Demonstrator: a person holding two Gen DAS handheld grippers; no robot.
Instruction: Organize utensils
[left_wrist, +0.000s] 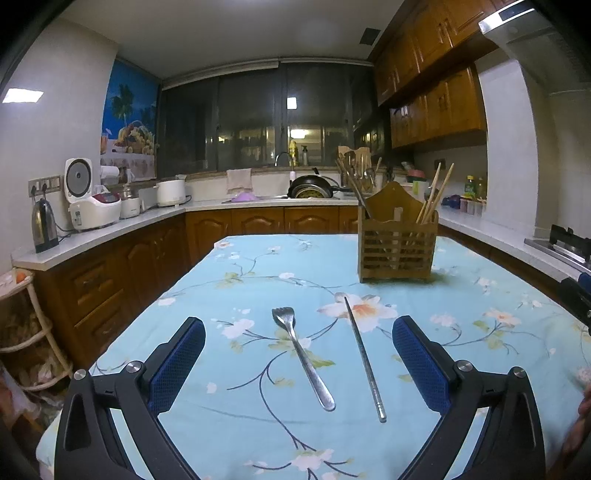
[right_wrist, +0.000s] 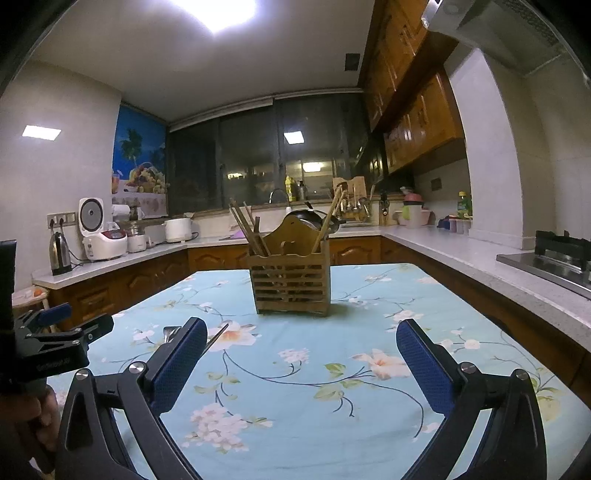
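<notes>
Left wrist: left gripper (left_wrist: 298, 350) spread above fork (left_wrist: 301, 356); right gripper (right_wrist: 301, 354) spread, empty.

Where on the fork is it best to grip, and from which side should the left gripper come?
Probably the middle of the fork handle, from above, fingers either side of it. It lies flat on the tablecloth, tines away, and the open left gripper already straddles it; the metal chopstick lies apart to its right.

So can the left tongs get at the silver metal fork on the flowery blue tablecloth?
Probably yes. The left tongs are open, and the silver metal fork lies flat straight ahead between the blue pads, apart from the metal chopstick beside it, with nothing over it.
</notes>
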